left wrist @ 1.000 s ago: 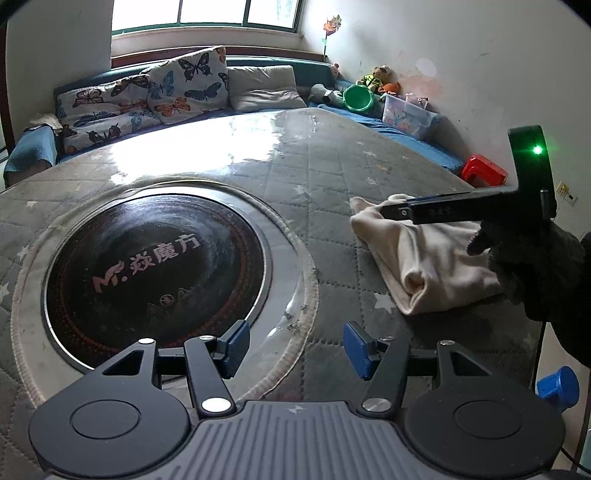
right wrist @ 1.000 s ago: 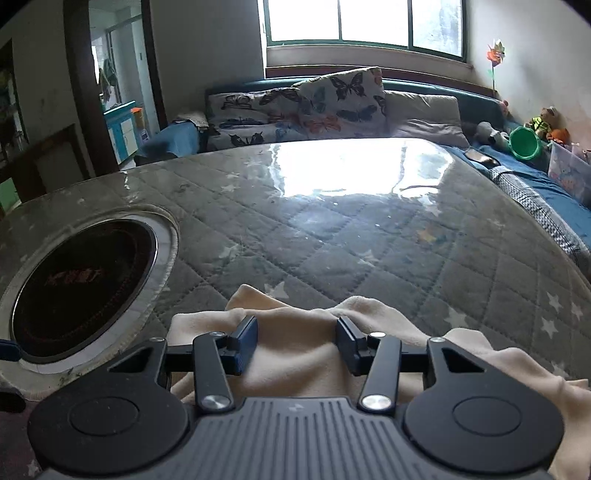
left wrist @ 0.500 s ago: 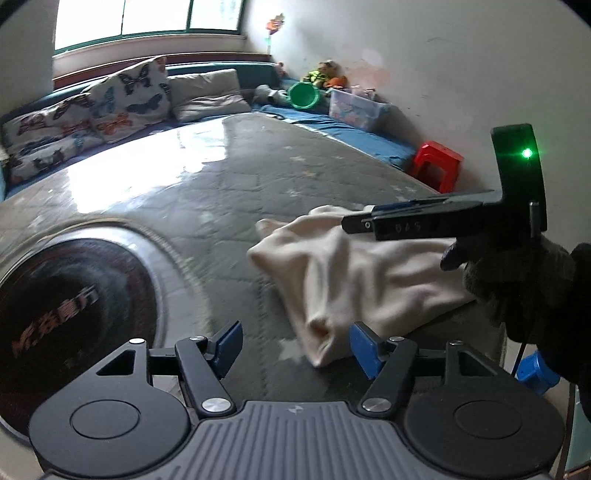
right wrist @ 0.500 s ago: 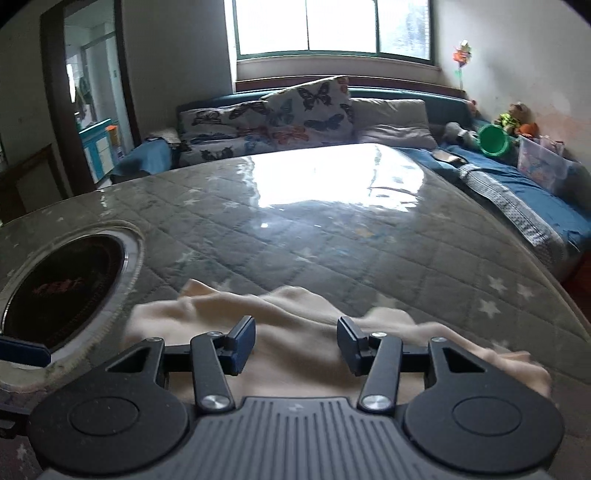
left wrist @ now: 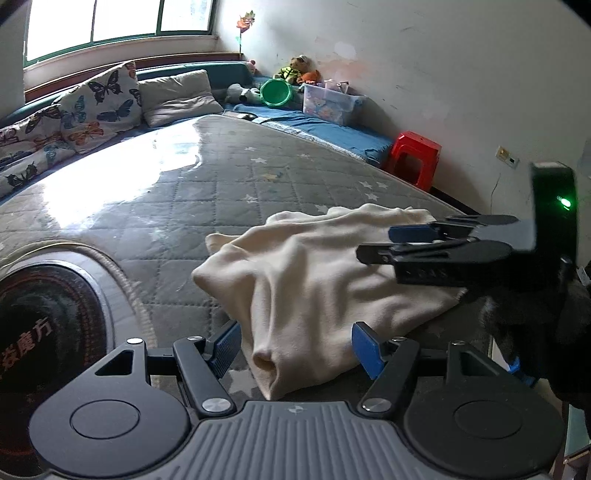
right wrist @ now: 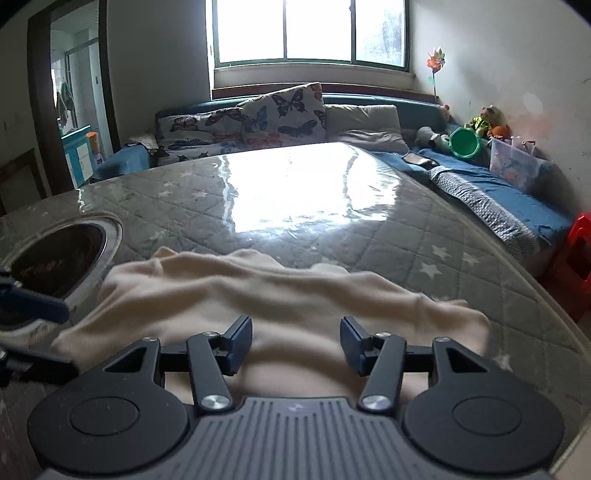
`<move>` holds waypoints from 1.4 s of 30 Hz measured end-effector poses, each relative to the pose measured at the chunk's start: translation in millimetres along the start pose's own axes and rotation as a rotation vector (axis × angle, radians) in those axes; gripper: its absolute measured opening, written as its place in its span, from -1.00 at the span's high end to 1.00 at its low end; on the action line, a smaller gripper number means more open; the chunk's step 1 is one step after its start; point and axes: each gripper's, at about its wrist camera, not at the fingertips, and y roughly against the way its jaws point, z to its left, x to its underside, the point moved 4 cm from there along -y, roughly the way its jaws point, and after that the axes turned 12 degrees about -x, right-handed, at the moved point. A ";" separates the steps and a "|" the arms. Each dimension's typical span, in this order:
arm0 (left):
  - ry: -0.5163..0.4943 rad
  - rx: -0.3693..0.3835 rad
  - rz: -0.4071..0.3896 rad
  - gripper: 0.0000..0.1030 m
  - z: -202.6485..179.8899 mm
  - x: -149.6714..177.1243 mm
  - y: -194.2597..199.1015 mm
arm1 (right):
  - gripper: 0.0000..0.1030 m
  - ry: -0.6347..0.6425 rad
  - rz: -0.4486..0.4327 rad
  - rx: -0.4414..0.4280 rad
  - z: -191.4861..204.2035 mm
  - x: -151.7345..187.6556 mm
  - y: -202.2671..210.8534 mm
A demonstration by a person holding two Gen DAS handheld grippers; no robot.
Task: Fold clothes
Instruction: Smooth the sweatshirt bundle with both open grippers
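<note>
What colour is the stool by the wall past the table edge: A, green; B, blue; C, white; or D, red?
D: the stool standing against the wall beyond the table is bright red plastic.

So the garment is lying rumpled on the worktop, near its front edge. Round inset burner sits in the worktop off to the garment's left. Behind the worktop there's a sofa with cushions under the window. A storage box and a stool sit along the right wall.
</note>
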 end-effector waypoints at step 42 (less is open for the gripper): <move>-0.059 -0.080 0.023 -0.29 -0.4 5.4 -36.7 | 0.04 0.175 -0.009 -0.075 57.4 34.8 18.4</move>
